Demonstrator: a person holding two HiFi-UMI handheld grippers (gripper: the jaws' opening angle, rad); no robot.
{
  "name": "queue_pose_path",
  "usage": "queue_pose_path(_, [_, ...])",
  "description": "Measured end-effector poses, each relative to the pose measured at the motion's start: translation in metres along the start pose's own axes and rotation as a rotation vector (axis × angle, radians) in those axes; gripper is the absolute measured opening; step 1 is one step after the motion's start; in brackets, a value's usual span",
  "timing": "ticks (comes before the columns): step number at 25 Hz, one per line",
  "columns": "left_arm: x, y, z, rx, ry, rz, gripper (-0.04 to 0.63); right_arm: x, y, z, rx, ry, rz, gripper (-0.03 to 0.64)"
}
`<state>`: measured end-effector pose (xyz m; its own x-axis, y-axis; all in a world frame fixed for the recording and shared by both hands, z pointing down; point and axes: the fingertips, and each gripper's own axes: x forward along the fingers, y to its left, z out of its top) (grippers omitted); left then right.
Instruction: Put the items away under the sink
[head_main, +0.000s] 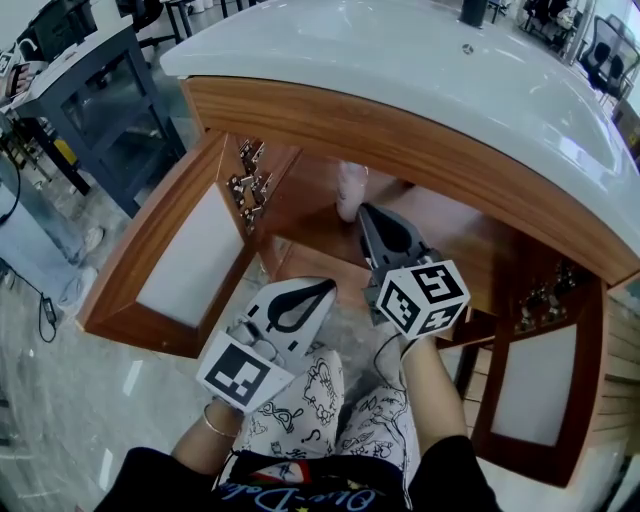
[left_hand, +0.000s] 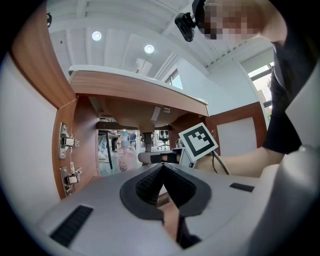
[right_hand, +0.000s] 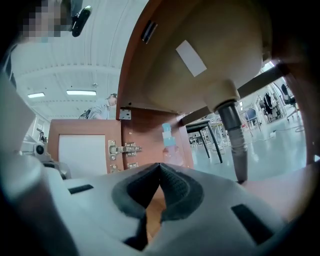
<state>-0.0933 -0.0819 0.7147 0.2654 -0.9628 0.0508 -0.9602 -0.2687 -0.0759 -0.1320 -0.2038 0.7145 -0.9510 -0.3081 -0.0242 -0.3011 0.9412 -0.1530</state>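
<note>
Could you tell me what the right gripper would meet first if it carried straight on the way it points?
Most likely the pale bottle standing inside the cabinet, just beyond the shut right gripper's tips, though depth is hard to judge.

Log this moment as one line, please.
cabinet doors: open | bottle: upright under sink | right gripper: shut, empty, near bottle | left gripper: shut, empty, in front of cabinet
</note>
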Motion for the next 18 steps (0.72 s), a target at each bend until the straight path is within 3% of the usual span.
queue_pose_path(18, [-0.024, 0.002, -0.001, -0.050, -0.013, 0.032, 0.009, -0.030, 0.044, 0.001, 0.022, -0.029, 0.010, 0.006])
